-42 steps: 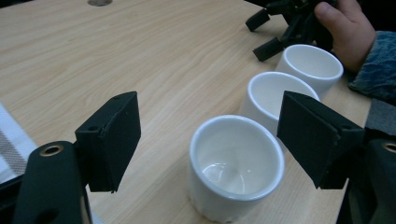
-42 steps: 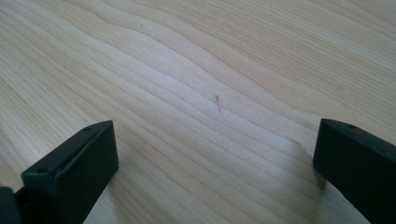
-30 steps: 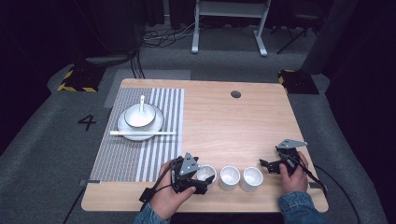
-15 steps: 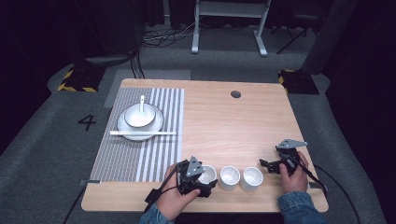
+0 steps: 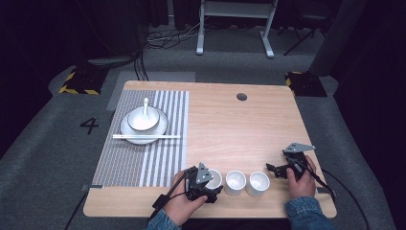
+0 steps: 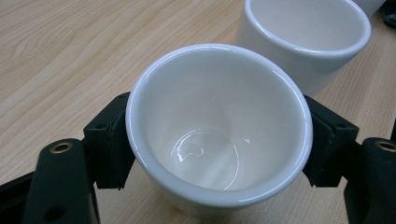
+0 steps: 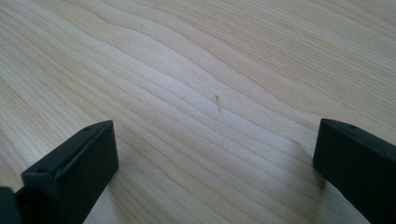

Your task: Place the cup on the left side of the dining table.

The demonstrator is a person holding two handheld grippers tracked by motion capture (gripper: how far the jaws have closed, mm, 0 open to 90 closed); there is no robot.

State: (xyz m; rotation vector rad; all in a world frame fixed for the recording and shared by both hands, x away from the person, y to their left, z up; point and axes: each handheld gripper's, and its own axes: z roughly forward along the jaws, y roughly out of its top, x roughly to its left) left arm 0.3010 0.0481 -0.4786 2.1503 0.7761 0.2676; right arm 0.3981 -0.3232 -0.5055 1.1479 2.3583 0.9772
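At the lower middle of the high view, the left gripper clamps the leftmost cup, its neighbour cup just right, while the right gripper gapes empty.

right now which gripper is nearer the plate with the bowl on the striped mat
Left. The left gripper sits just below-right of the mat, well short of the plate; the right gripper is across the table.

Dim surroundings, lit table, soft glare
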